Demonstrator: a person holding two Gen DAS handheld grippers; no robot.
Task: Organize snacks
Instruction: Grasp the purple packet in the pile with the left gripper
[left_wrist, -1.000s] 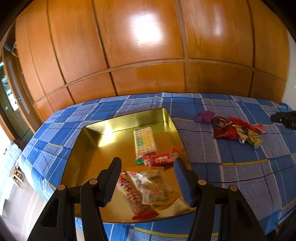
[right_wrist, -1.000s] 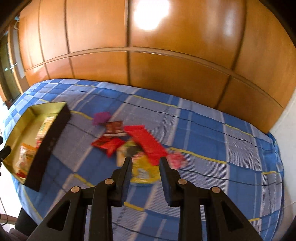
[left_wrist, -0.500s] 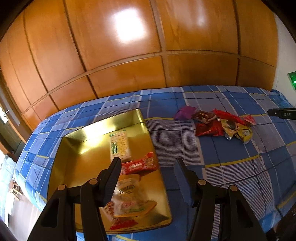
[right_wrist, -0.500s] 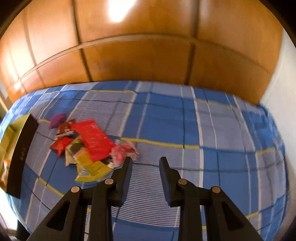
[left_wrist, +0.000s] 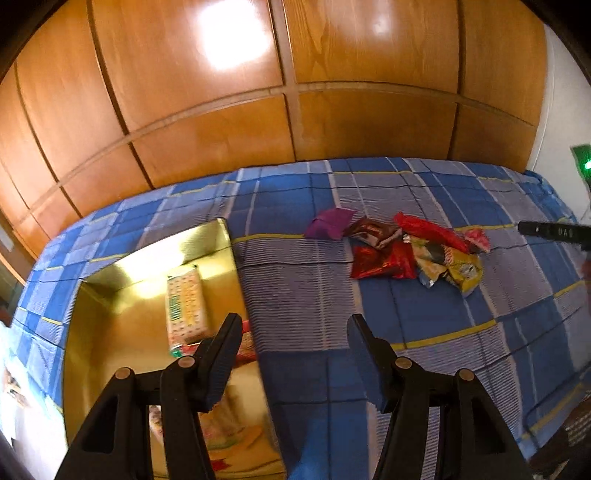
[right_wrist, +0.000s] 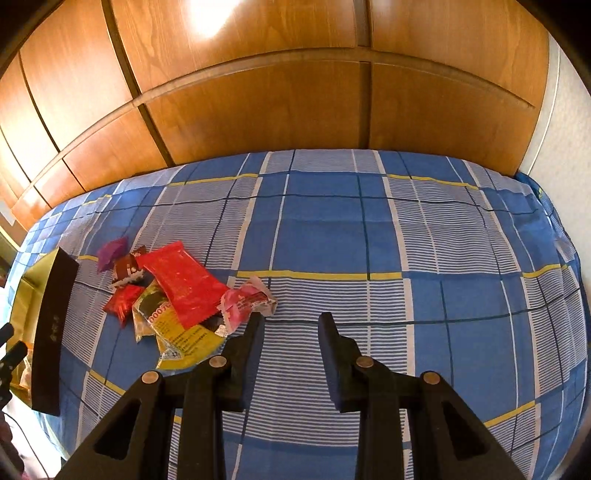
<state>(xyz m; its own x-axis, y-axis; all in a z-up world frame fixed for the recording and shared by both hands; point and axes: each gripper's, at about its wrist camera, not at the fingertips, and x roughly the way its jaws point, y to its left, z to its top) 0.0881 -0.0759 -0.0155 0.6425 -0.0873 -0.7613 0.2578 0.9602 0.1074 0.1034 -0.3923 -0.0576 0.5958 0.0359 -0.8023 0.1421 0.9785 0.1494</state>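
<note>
both claws gape empty; snack pile (right_wrist: 173, 295) beside gold tin (left_wrist: 92, 332)

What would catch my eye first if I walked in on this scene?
Probably the bright heap of snack wrappers, red, yellow, pink and purple, lying loose on the blue checked cloth. To its left sits a shiny gold tin that already holds a few packets. In front, the left gripper and right gripper both hang open and empty, with glossy wooden panels behind everything.
</note>
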